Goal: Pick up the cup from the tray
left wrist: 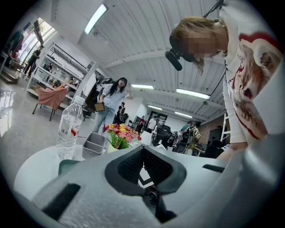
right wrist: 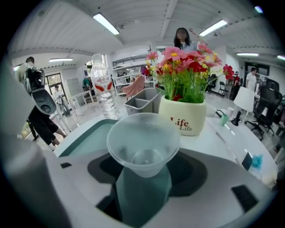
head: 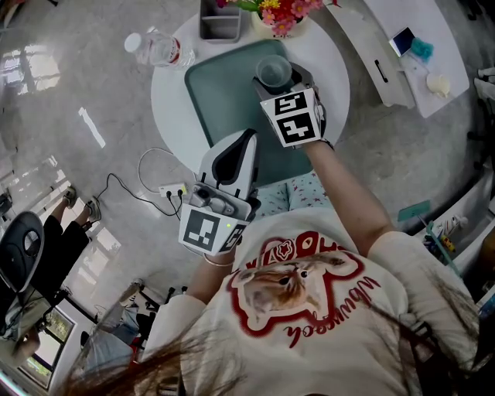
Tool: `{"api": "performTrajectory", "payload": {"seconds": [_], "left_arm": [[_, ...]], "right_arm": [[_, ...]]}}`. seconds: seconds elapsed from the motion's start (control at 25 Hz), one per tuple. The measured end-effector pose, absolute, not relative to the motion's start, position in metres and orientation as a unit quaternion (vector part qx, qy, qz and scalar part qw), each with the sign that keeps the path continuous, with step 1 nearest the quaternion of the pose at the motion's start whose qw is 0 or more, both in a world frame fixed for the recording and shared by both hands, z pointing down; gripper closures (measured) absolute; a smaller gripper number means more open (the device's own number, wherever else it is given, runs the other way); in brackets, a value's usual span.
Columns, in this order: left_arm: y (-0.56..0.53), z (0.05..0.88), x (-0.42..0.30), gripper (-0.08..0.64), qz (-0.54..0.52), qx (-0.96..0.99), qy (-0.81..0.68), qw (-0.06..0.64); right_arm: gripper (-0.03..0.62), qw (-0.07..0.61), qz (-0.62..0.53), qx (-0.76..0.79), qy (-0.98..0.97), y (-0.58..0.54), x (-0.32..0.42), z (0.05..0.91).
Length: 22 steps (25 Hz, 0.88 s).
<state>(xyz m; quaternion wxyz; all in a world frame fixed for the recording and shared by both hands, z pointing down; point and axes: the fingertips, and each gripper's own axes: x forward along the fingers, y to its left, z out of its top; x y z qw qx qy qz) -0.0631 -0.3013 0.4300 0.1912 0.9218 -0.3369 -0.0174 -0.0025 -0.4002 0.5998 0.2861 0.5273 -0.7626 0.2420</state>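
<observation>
The right gripper (right wrist: 143,187) is clamped around the cup (right wrist: 143,141), which sits between its jaws with the tray (right wrist: 84,138) just below. The left gripper (left wrist: 143,164) is closed on nothing. Squeezing too hard could buckle the thin cup (probably soft plastic), and its taper could let it slip down.

A clear plastic water bottle with a red-and-white label (head: 158,48) stands upright on the round white counter (head: 166,93). Near it sit a grey two-compartment plastic bin (head: 220,19) and a cream ceramic pot (right wrist: 182,116) of red, pink and yellow flowers (head: 282,11). A white power strip (head: 173,189) lies on the floor.
</observation>
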Motion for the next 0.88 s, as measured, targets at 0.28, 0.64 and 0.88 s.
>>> {"api": "performTrajectory", "payload": {"seconds": [0.28, 0.64, 0.88], "left_arm": [[-0.299, 0.429, -0.061, 0.546, -0.016, 0.924, -0.333, 0.188], [-0.297, 0.423, -0.056, 0.546, -0.018, 0.927, -0.327, 0.181], [-0.294, 0.417, -0.055, 0.546, -0.020, 0.927, -0.329, 0.178]], "right_arm": [[0.304, 0.251, 0.256, 0.518, -0.776, -0.397, -0.008, 0.592], [0.304, 0.259, 0.242, 0.498, -0.791, -0.391, -0.015, 0.574], [0.304, 0.260, 0.235, 0.487, -0.800, -0.381, -0.016, 0.557]]}}
